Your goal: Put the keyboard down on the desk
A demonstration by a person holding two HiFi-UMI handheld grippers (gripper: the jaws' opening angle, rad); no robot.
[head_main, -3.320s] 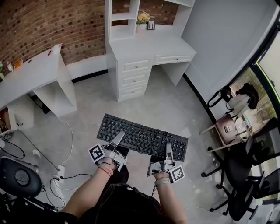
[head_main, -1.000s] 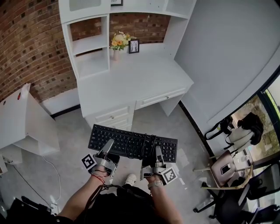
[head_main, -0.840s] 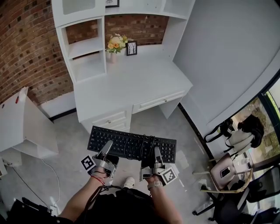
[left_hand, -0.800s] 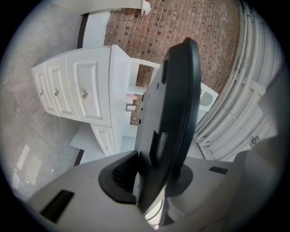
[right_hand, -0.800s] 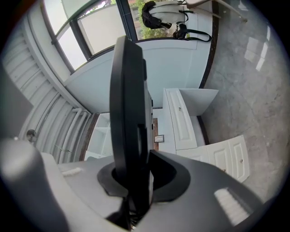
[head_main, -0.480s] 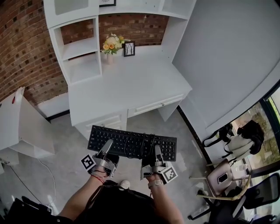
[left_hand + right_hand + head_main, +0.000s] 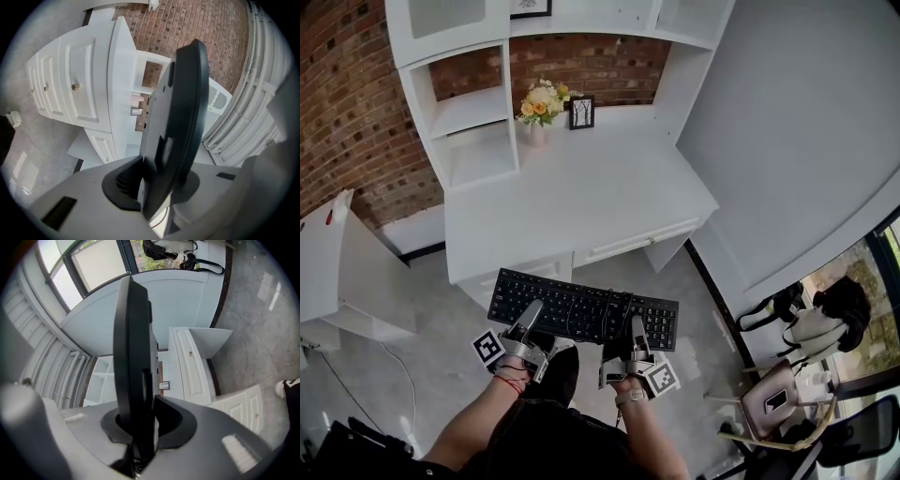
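A black keyboard (image 7: pixel 581 314) with its cable bundled on top hangs in the air just in front of the white desk (image 7: pixel 581 202). My left gripper (image 7: pixel 532 314) is shut on its near edge at the left, and my right gripper (image 7: pixel 636 326) is shut on its near edge at the right. In the left gripper view the keyboard (image 7: pixel 180 117) stands edge-on between the jaws, with the desk drawers (image 7: pixel 70 86) beyond. In the right gripper view the keyboard (image 7: pixel 133 362) likewise fills the jaws, with the desk's drawer front (image 7: pixel 192 369) past it.
The desk top carries a vase of flowers (image 7: pixel 539 103) and a small picture frame (image 7: pixel 581 112) at the back, below white shelves (image 7: pixel 469 112). A second white desk (image 7: pixel 347 262) stands left. Chairs (image 7: pixel 806 323) sit right by the window.
I have moved forward with the keyboard, so the white desk now lies closer and its front edge sits just ahead of the keyboard. Both grips are unchanged.
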